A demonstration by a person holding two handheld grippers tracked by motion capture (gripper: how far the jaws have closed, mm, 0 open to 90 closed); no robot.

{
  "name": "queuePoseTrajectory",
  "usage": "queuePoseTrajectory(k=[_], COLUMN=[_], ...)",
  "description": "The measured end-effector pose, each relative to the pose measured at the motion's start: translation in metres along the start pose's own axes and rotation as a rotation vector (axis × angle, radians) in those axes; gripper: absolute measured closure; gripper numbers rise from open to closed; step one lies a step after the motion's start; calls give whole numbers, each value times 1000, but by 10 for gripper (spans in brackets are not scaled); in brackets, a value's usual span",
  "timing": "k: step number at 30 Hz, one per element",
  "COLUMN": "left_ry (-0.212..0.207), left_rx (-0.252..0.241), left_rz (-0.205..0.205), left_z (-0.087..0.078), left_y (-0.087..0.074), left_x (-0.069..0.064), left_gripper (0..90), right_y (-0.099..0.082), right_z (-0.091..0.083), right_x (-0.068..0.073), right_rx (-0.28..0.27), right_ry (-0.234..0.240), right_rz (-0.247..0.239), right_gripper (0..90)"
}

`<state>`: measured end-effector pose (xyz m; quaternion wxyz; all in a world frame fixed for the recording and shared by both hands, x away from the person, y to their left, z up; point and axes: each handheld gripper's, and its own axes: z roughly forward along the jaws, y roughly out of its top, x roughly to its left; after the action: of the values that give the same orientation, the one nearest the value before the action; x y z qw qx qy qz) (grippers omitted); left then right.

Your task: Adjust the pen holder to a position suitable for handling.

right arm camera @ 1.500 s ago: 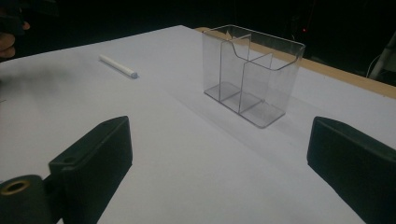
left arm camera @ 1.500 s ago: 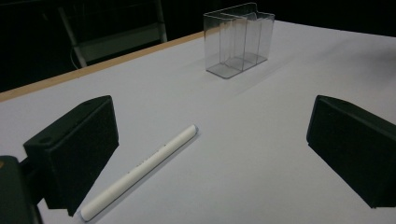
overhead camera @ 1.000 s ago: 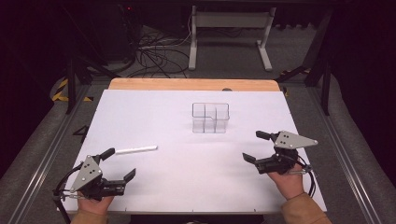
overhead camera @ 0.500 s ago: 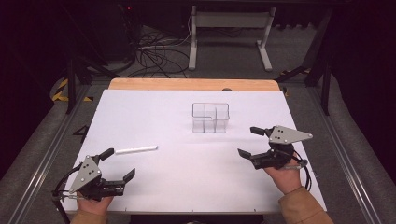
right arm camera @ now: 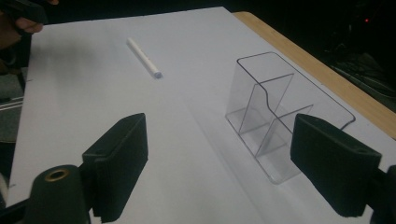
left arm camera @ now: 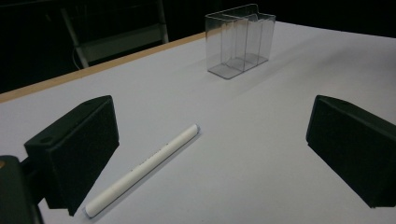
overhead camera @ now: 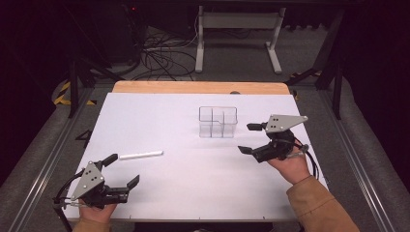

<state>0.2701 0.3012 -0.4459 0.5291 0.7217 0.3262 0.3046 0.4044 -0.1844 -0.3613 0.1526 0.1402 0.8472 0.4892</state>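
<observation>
Table (overhead camera: 193, 193) covered in white, seen from above, with two hand-held grippers at the near side. A white pen (overhead camera: 141, 155) lies flat on the near left part of the surface, running left to right. A clear plastic organiser (overhead camera: 218, 122) with upright dividers stands farther off, a little right of centre, well apart from the pen.

The work in hand looks like picking up the pen and placing it in the organiser, and the pickup has not begun. To do it well, the left gripper (overhead camera: 121, 170) probably needs to come down over the middle of the pen with one jaw on each long side, so it closes across the barrel rather than along it. A grip near the middle should keep the pen from tipping. Because the pen is round and lies flat, closing slowly is likely to stop it rolling away.

The left gripper sits just near of the pen, low over the table, with its jaws spread wide and nothing between them. In the left gripper view the pen (left arm camera: 144, 170) lies close to the left jaw but apart from it.

The right gripper (overhead camera: 247, 139) hovers just right and near of the organiser, jaws also spread wide, holding nothing and touching nothing. In the right gripper view the organiser (right arm camera: 280, 116) stands ahead, toward the right-hand jaw.
</observation>
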Motion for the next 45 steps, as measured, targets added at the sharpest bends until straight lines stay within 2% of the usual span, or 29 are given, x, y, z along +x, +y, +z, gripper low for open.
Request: queuePoseTrajectory(k=[7, 10, 14, 23, 27, 30, 37, 45], left_ry=[1, 1, 2, 5, 5, 6, 5, 0], left_rx=[-2, 0, 2, 2, 2, 3, 2, 1], left_rz=[-1, 0, 4, 4, -2, -4, -7, -12], left_z=[0, 0, -1, -2, -2, -3, -3, -2], left_y=[0, 0, 0, -1, -1, -2, -2, -3], left_x=[0, 0, 0, 0, 0, 0, 0, 1], left_gripper=[32, 32, 32, 32, 31, 32, 32, 33], right_y=[9, 11, 16, 24, 29, 33, 41, 45], right_z=[3, 4, 4, 3, 8, 14, 33, 59], right_x=[-11, -15, -16, -19, -21, -23, -31, -40], right_rx=[20, 31, 58, 103, 140, 173, 227, 280], right_ry=[96, 121, 131, 93, 72, 55, 31, 37], right_rz=[-29, -36, -77, -127, -171, -205, -224, -241], right_gripper=[205, 205, 224, 275, 317, 353, 417, 453])
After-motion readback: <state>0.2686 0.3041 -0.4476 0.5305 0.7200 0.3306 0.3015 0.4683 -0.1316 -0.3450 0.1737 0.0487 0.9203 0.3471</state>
